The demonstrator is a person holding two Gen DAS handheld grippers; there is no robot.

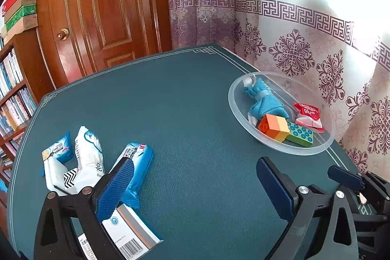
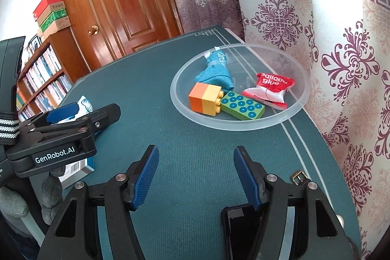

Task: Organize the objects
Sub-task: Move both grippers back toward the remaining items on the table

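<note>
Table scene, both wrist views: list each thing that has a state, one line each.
Left gripper: jaws wide open, nothing between them.
Right gripper: jaws part open, empty.
Clear bowl: upright, holding four things.
Red glue packet: sealed, lying in the bowl.
Orange-yellow block: on its side, in the bowl.
Green block: flat, studs up, in the bowl.
Blue cloth bundle: tied, in the bowl.
Door: closed.

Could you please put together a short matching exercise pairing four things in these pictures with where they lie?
Things:
1. green brick
2. red glue packet
3. white box
4. black phone

Places:
A. on the mat beside the left gripper's finger
B. bowl, against the orange-yellow brick
C. under the right gripper
D. bowl, curtain side

Pairs: 1-B, 2-D, 3-A, 4-C
</note>
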